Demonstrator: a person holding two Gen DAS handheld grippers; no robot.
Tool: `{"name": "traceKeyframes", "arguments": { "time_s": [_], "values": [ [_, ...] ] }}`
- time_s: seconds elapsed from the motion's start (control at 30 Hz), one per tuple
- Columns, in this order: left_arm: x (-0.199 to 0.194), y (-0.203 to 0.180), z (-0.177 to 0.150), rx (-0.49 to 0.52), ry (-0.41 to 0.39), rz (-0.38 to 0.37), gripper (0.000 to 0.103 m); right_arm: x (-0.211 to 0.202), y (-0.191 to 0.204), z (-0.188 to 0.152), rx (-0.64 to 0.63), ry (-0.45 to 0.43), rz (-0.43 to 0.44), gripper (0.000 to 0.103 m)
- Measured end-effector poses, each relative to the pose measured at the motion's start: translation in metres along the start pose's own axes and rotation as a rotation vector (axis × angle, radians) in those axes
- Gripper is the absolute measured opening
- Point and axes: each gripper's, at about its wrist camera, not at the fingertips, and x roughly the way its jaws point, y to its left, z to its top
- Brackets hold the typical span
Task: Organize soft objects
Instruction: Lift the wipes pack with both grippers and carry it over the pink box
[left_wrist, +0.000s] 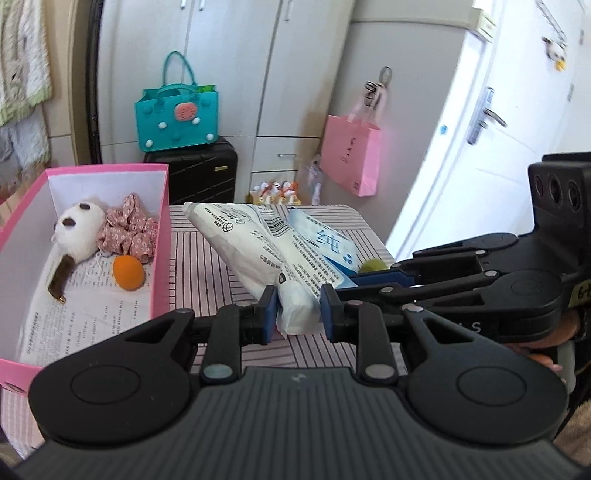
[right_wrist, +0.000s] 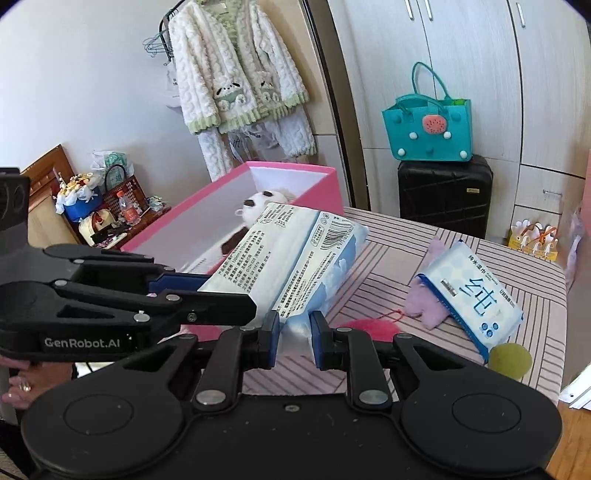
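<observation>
Left tongs (left_wrist: 298, 312) and right tongs (right_wrist: 294, 341) — both clenched on tissue pack (right_wrist: 291, 254), beside pink box (left_wrist: 161, 236).

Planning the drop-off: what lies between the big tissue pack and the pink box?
Nothing on the table: in the left wrist view only bare striped tablecloth separates the tissue pack from the pink box wall.

"GenRobot.AI" is printed in white on the left tool (right_wrist: 218, 295). A large blue character "纯" is printed on the wet wipes pack (right_wrist: 476, 295). The other small print cannot be read.
</observation>
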Motion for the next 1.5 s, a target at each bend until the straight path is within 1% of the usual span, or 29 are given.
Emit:
{"name": "traceKeyframes", "arguments": {
  "time_s": [0.2, 0.37, 0.6, 0.77, 0.93, 1.1, 1.23, 1.37, 1.5],
  "values": [
    [-0.031, 0.003, -0.002, 0.038, 0.004, -0.026, 0.023, -0.014, 0.025, 0.001, -0.023, -0.001, 0.013, 0.024],
    [-0.054, 0.01, -0.004, 0.042, -0.007, -0.031, 0.023, -0.022, 0.049, 0.005, -0.064, -0.004, 0.014, 0.024],
    [-0.089, 0.028, 0.0, 0.054, -0.055, -0.004, 0.023, -0.022, 0.08, 0.019, -0.111, -0.037, 0.041, 0.024],
    [-0.103, 0.052, 0.008, 0.032, -0.083, 0.03, 0.023, -0.007, 0.095, 0.037, -0.134, -0.048, 0.081, 0.024],
    [-0.098, 0.086, 0.018, -0.008, -0.064, 0.065, 0.024, 0.025, 0.104, 0.056, -0.143, -0.026, 0.12, 0.024],
    [-0.079, 0.123, 0.024, -0.061, -0.001, 0.092, 0.024, 0.07, 0.099, 0.072, -0.096, 0.034, 0.174, 0.024],
    [-0.063, 0.147, 0.022, -0.087, 0.052, 0.104, 0.024, 0.103, 0.099, 0.074, -0.076, 0.081, 0.195, 0.024],
    [-0.049, 0.167, 0.02, -0.114, 0.102, 0.085, 0.023, 0.125, 0.096, 0.072, -0.049, 0.126, 0.196, 0.024],
    [-0.038, 0.177, 0.017, -0.128, 0.136, 0.044, 0.023, 0.133, 0.099, 0.07, -0.042, 0.158, 0.166, 0.024]
  ]
}}
